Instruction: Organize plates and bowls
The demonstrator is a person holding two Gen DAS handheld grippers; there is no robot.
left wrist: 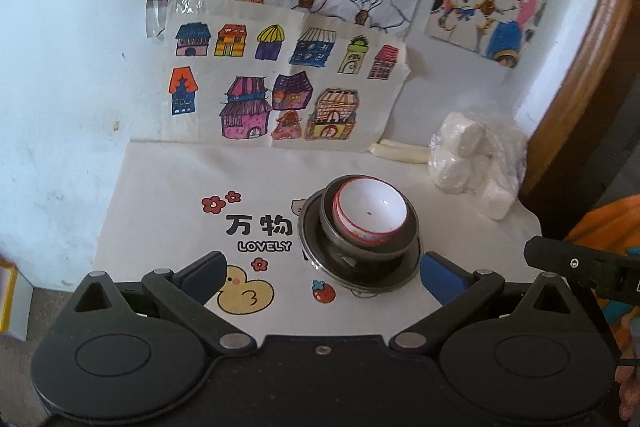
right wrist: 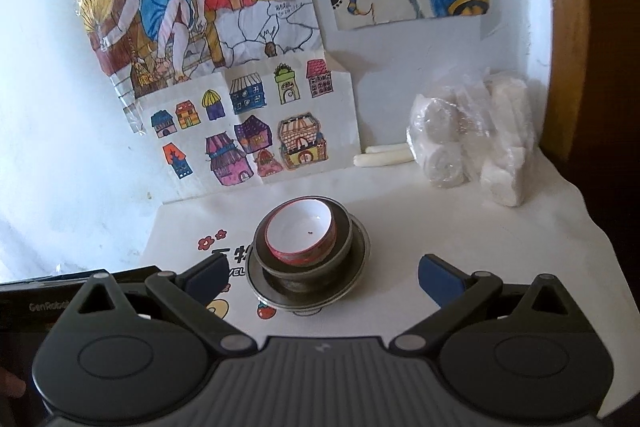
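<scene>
A small red bowl with a white inside (left wrist: 370,213) sits nested in a dark bowl (left wrist: 370,247), which stands on a dark plate (left wrist: 320,247) on the white printed cloth. The same stack shows in the right wrist view: red bowl (right wrist: 300,231), dark bowl (right wrist: 340,247), plate (right wrist: 360,267). My left gripper (left wrist: 322,277) is open and empty, just in front of the stack. My right gripper (right wrist: 320,277) is open and empty, also just in front of the stack.
A clear bag of white blocks (left wrist: 476,163) (right wrist: 472,143) lies at the back right beside white sticks (left wrist: 398,151) (right wrist: 384,155). Children's drawings (left wrist: 280,87) cover the wall behind. A wooden frame (left wrist: 580,67) borders the right. The right gripper's body (left wrist: 580,267) shows at right.
</scene>
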